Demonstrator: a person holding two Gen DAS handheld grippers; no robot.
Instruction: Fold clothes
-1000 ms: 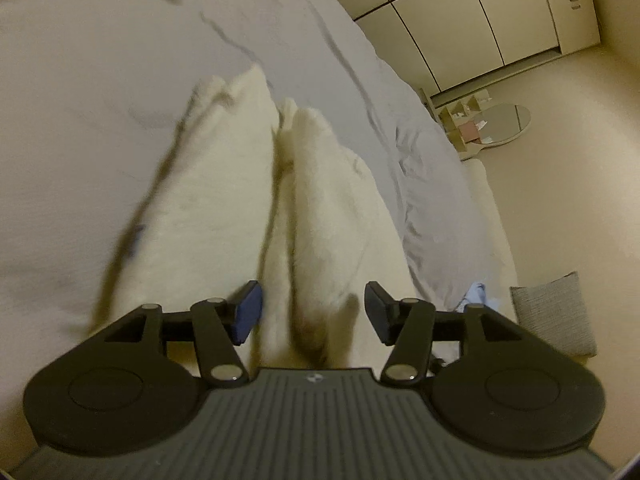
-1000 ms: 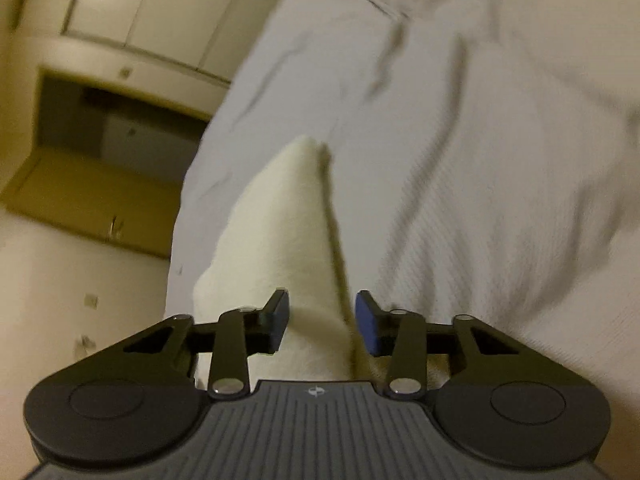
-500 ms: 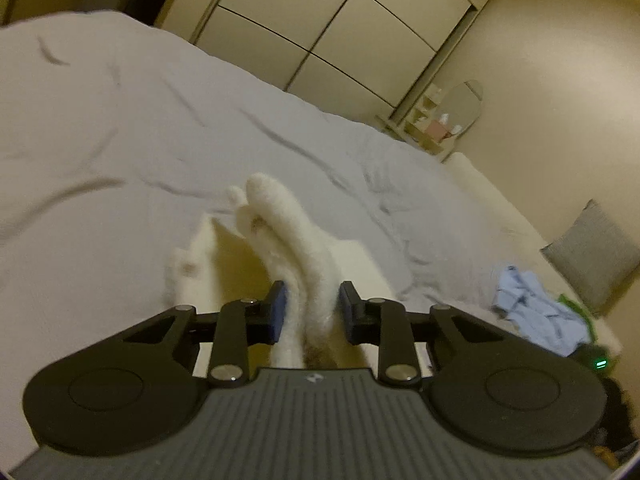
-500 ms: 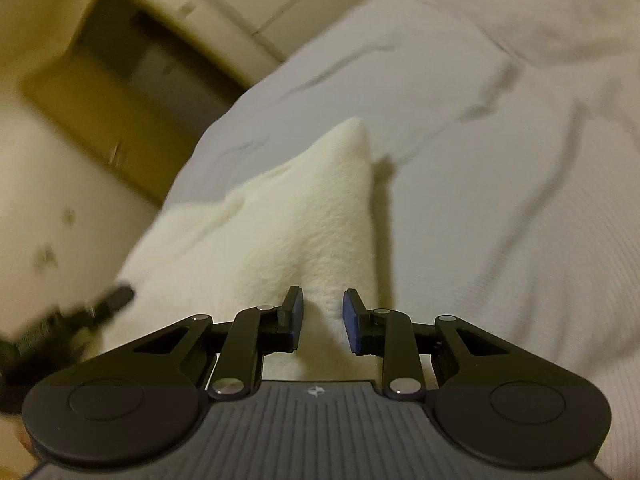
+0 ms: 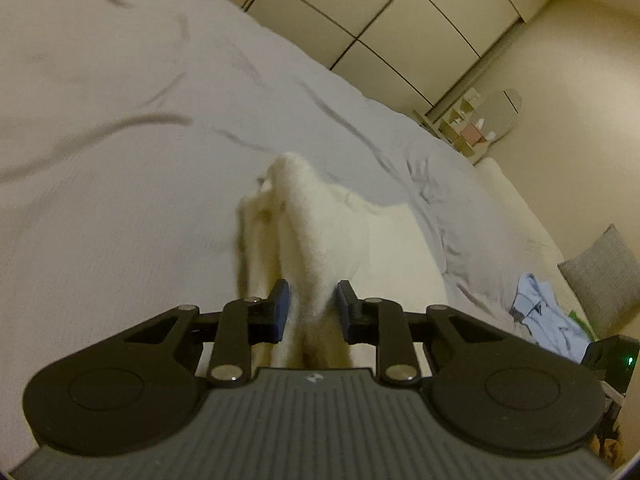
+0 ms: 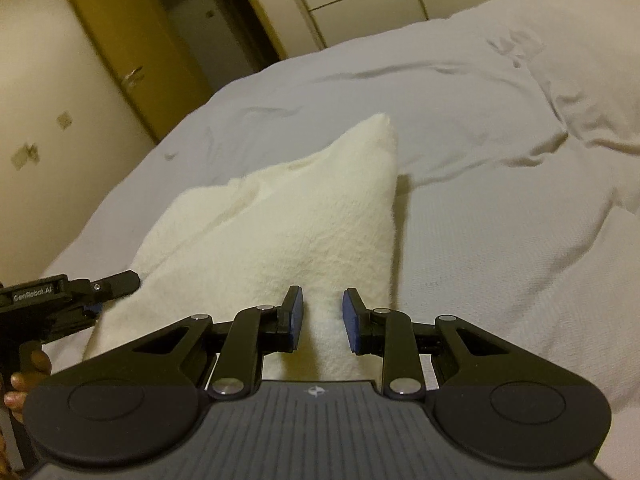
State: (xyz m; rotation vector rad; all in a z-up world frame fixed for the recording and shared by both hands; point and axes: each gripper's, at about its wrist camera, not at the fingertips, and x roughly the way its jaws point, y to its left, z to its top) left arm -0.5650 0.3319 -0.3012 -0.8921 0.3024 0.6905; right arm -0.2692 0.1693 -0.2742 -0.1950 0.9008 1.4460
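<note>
Bed (image 5: 120, 208): grey cover, wrinkled, fills most of both frames; carries all items below.

Fleece (image 6: 288, 216): cream, fluffy garment, centre of both frames. Lies on the bed with its near edge raised into both claws. Long axis runs away from each claw to a peak at upper centre. Near edge spans from right claw to left claw, at lower left of the right view.

Left claw (image 5: 310, 306): blue pads pinching a bunched ridge of fleece, lower centre.

Right claw (image 6: 320, 318): pads pressed on a narrower fold, lower centre; a thin gap shows at the right pad.

Judgement: both claws hold equally; coming move likely carries the near edge forward over the far part, along the long axis.

Shirt (image 5: 548, 312): pale blue, crumpled, right edge, untouched.
</note>
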